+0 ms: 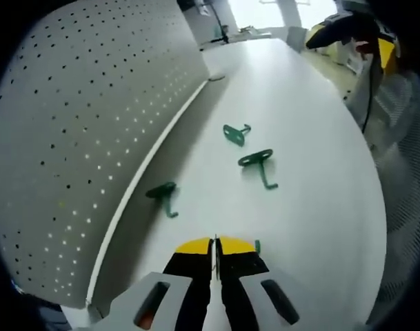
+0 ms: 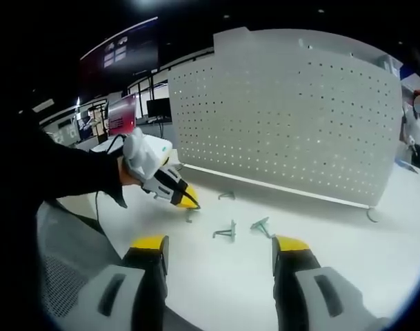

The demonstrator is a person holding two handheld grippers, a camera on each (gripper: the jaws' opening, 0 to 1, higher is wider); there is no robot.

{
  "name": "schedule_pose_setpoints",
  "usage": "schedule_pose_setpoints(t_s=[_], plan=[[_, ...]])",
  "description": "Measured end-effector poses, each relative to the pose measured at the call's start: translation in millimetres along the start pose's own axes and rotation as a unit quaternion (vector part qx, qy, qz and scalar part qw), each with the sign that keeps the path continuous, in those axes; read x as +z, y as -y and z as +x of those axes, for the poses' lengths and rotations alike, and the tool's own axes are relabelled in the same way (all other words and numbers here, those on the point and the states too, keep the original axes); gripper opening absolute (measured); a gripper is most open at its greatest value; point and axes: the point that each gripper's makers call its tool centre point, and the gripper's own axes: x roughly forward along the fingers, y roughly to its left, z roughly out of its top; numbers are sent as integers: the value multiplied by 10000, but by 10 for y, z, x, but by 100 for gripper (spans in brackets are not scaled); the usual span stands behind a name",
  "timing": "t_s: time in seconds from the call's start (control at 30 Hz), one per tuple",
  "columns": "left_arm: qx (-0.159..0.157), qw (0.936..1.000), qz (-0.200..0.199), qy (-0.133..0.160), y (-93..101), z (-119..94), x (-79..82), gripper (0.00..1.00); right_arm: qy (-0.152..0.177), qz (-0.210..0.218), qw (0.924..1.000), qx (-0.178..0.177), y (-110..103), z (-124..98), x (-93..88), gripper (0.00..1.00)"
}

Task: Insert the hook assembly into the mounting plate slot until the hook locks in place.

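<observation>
Here, in the left gripper view, a white pegboard panel (image 1: 78,138) stands on the left of a white table (image 1: 313,207), with three green hooks (image 1: 163,194) (image 1: 235,133) (image 1: 258,164) lying loose on the tabletop beside it. The left gripper (image 1: 216,247) has its yellow-tipped jaws pressed together, a small green piece showing at their right edge. In the right gripper view, the right gripper (image 2: 220,243) holds its jaws wide apart and empty, well short of the hooks.

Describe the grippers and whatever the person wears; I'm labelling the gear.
Both the left gripper and the right gripper have light grey bodies, black jaws and yellow tips. In the right gripper view, a black sleeve covers the person's arm, and a thin dark cable hangs near it.
</observation>
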Motion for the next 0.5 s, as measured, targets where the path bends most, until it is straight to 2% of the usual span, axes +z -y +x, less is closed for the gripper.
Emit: schedule_pose_setpoints(t_s=[0.23,0.33,0.5], plan=[[74,9974,-537,474,-11,-157,179,2,5,-21,10000,18,-8,-1,3,58],[72,9958,-707,581,3,-199,228,2,13,-39,10000,26,-14,-1,8,58],[86,9902,-1049,916,23,-300,385,1,51,-56,10000,26,-17,-8,25,57]])
